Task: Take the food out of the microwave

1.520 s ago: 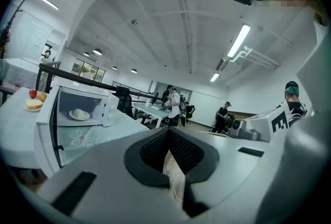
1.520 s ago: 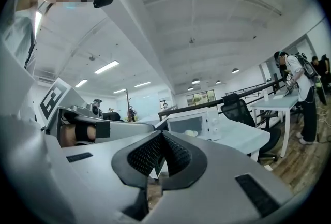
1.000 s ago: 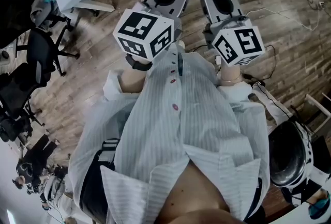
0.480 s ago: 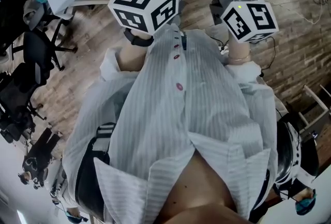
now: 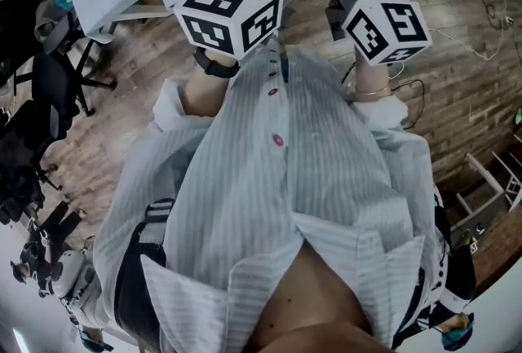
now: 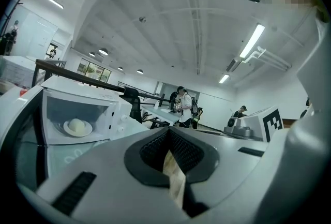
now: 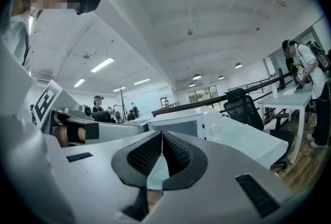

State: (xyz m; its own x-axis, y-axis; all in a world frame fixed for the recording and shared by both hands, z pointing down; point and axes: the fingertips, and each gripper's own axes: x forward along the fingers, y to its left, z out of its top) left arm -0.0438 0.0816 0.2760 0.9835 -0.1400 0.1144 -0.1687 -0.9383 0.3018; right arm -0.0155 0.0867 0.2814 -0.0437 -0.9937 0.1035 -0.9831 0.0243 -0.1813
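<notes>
The microwave (image 6: pixel 116 109) is white, and the food (image 6: pixel 76 124) inside is pale cream on a white plate (image 6: pixel 90 128). The marker cubes (image 5: pixel 231 13) carry black squares on white. The shirt (image 5: pixel 310 180) is pale with fine stripes and red buttons (image 5: pixel 278 139); the floor (image 5: pixel 465 74) is brown wood planking.

Bright ceiling strip lights (image 6: pixel 253 41), strong fisheye bending, dark vignetted corners.

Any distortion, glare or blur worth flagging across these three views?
Left gripper view: heavy fisheye bend, dark corners, ceiling light strip blown out, food in the microwave legible. Right gripper view: same bend, evenly bright. Head view: even light, no glare, the striped shirt blocks most of the floor.
</notes>
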